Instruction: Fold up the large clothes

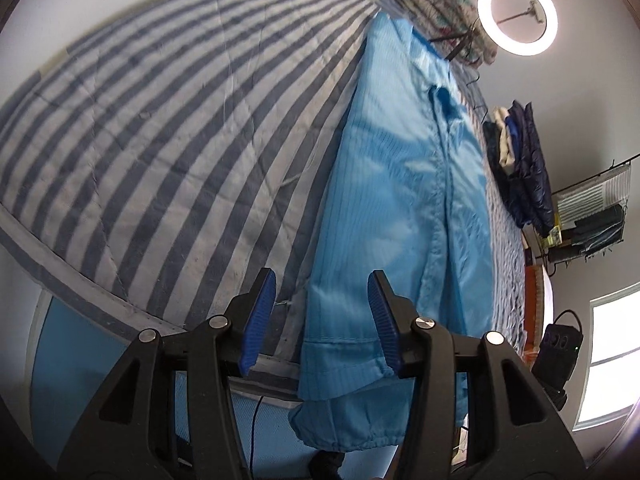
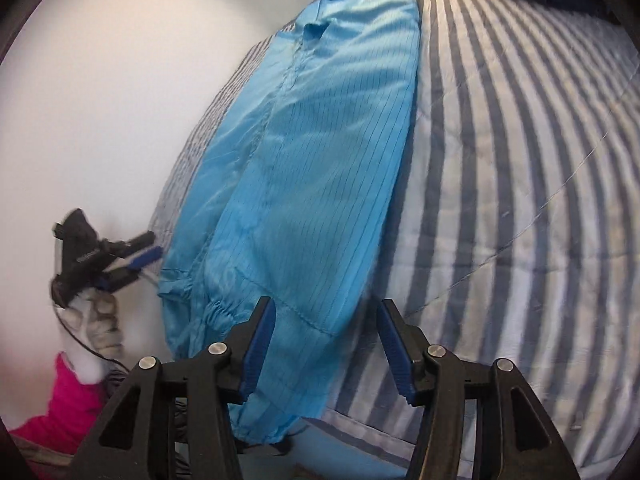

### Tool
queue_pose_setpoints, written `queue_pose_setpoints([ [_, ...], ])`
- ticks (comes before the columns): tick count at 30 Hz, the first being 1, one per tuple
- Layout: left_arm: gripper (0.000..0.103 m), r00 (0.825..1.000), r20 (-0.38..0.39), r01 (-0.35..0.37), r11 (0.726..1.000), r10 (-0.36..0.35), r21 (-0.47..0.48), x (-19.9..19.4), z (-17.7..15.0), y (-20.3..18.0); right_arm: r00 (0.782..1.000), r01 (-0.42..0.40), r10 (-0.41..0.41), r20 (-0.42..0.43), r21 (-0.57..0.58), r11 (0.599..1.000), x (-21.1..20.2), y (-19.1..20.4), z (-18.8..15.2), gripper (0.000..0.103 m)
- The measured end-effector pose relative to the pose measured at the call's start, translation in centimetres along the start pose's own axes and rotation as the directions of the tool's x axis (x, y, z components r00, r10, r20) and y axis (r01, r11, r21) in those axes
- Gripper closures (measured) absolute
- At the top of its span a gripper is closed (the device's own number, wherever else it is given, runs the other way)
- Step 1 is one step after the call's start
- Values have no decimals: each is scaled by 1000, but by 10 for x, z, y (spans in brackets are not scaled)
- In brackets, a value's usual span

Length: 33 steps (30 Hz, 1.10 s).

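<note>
A long light-blue garment (image 1: 400, 184) lies lengthwise on the striped bed cover (image 1: 160, 140), its cuffed ends hanging over the bed's near edge. My left gripper (image 1: 320, 292) hovers open over that near end, and its blue pads do not touch the cloth. In the right wrist view the same garment (image 2: 304, 168) stretches away over the striped cover (image 2: 520, 160). My right gripper (image 2: 326, 314) stands open above its near hem with nothing pinched. The left gripper (image 2: 152, 245) shows at the garment's left edge, held by a gloved hand (image 2: 100, 320).
A ring light (image 1: 488, 12) glows on the wall. Folded dark and cream clothes (image 1: 520, 160) sit at the bed's far right, and a floral quilt (image 1: 432, 8) at its head. A wire rack (image 1: 592, 216), a black device (image 1: 560, 344) and a window (image 1: 612, 360) lie to the right. A pink sleeve (image 2: 60, 400) is low left.
</note>
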<state>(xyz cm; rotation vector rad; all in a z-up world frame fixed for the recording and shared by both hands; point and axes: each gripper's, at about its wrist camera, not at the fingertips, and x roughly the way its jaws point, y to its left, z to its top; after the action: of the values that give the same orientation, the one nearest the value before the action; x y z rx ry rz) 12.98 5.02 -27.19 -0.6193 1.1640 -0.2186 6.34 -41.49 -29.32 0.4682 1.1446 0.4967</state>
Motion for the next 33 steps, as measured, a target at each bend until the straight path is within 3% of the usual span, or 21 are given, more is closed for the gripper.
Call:
queue_pose_setpoints([
  [3,55,1000,-28,-2,1000,2,-7,13,-2,3,999,-40,40,-8,-3,999,9,-2,-1,52],
  [4,55,1000,-15,-3,1000,3,5,13,-2,1,999,-53,53,-6,-4,999,11,-3,-2,64],
  [5,55,1000,-15,-7,1000,7,11,13,-1,0,997,-72,72,-21,0,997,14,-4,-2,83],
  [7,57,1000,3,-9,1000,9,4,14,-1,0,999,-37,36,-40,-31,999,18,-2,-4,99],
  [8,67,1000,5,-12,1000,12,5,15,-2,0,999,6,-10,-43,-82,997,19,5,-4,102],
  [9,79,1000,-1,-17,1000,17,14,17,-2,-2,998,34,-40,-46,-120,992,17,10,-6,102],
  [10,83,1000,-13,-17,999,17,31,20,-2,-4,997,57,-64,-44,-156,986,15,17,-6,103],
  [13,85,999,-38,8,999,-7,46,25,-4,-7,999,29,-33,-30,-133,991,12,14,-6,102],
  [15,85,999,-43,13,999,-11,46,27,-4,-7,999,-16,13,-34,-80,997,14,6,-4,96],
  [17,85,997,-70,41,998,-38,48,30,-2,-6,993,-114,113,-37,-5,994,15,-5,-2,71],
  [19,85,996,-78,48,997,-44,54,31,-1,-7,980,-192,194,-34,52,980,17,-10,0,68],
  [24,91,995,-90,51,996,-44,76,32,-1,-8,976,-211,214,-40,80,974,25,-14,-4,78],
  [29,99,996,-80,48,995,-42,87,33,0,-13,985,-166,167,-38,36,985,25,-6,-5,98],
  [33,102,994,-71,84,994,-79,68,27,3,-16,984,-179,179,-6,8,984,14,0,-3,100],
])
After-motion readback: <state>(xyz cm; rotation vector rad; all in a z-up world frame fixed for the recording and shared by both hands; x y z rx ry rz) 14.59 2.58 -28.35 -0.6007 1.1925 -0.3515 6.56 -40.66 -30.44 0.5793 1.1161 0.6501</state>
